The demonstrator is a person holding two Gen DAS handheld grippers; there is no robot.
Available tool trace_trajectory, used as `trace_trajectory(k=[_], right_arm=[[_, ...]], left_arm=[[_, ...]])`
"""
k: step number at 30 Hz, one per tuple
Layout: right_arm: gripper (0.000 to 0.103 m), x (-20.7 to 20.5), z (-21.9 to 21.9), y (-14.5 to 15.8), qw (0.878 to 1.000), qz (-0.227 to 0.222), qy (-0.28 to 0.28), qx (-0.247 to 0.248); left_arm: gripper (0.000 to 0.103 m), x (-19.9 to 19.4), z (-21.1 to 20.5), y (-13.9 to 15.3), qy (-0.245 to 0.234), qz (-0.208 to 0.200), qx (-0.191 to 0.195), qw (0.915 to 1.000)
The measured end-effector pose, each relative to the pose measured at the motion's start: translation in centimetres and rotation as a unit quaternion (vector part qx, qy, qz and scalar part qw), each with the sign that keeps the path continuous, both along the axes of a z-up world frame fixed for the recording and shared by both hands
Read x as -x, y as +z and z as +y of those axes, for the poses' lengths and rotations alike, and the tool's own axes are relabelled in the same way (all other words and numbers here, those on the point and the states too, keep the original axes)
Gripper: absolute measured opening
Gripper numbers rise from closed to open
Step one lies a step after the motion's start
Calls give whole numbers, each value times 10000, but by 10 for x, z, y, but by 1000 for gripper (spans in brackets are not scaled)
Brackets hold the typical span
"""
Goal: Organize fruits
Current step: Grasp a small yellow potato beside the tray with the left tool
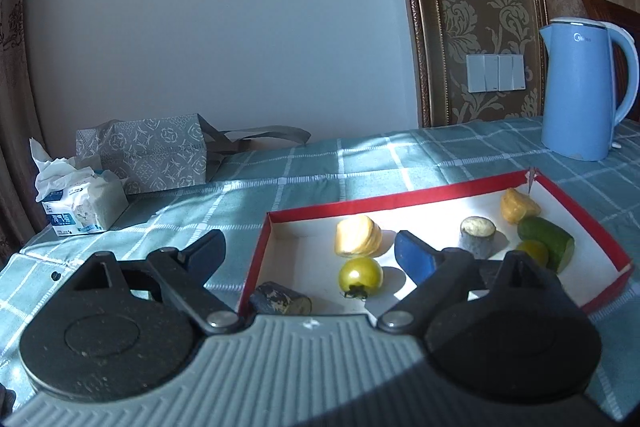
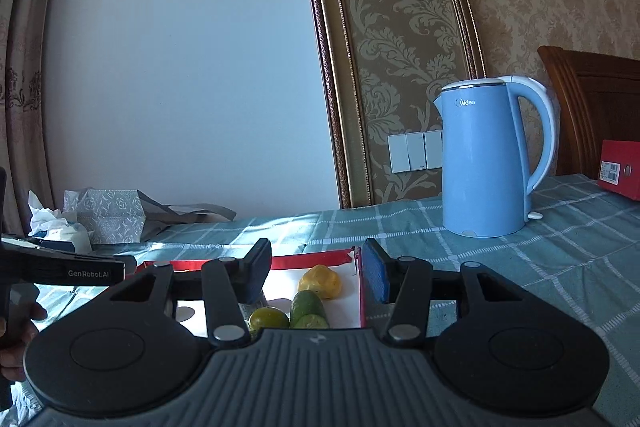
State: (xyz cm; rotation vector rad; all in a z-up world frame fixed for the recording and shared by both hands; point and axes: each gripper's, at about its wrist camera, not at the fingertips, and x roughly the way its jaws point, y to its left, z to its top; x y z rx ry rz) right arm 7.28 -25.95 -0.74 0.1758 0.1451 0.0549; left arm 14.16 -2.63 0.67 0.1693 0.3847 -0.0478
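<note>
A red-rimmed white tray [image 1: 400, 195] lies on the checked tablecloth. In it are a yellow piece [image 1: 357, 236], a green tomato [image 1: 360, 275], a grey cut piece [image 1: 477, 237], a second yellow piece [image 1: 517, 205], a cucumber piece [image 1: 547, 241] and a second green fruit [image 1: 532, 251]. A dark grey piece [image 1: 280, 298] lies at the tray's near left corner. My left gripper [image 1: 310, 250] is open and empty above the tray's left part. My right gripper [image 2: 316, 269] is open and empty over the tray's right end [image 2: 362, 291], above the cucumber [image 2: 307, 307], a green fruit [image 2: 267, 319] and a yellow piece [image 2: 320, 281].
A blue kettle [image 1: 580, 89] stands at the back right of the table. A tissue pack [image 1: 82, 203] and a patterned grey bag [image 1: 148, 153] sit at the back left. A red box [image 2: 620, 169] lies at the far right by a wooden headboard. The left gripper's body [image 2: 60, 267] shows at left.
</note>
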Motion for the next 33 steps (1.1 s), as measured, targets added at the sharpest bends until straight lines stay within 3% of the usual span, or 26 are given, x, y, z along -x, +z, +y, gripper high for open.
trace_trajectory(k=[3,8,11,18,26,33], right_arm=[[49,-1,-13,-6,9996,138,-65,-255],[49,1,-20,-9,9984,239,22,-504],[49,4,-18,-10,9989,230,35,-416],[49,4,-18,-12,9980,389,128,-488],[49,3,-19,-13,9975,487,106,-508],[49,2,-18,-13,9973,521,128,-496]], left_arm=[[88,43,-10,-4,-627,78,102,9979],[88,85,-43,-17,-1299,83,-180,9913],[78,90,-61,-28,-1375,170,-431,9894],[75,81,-75,-39,-1528,441,-498,9860],[48,63,-71,-49,-1585,1074,-139,9814],[35,58,-68,-51,-1677,1260,78,9777]])
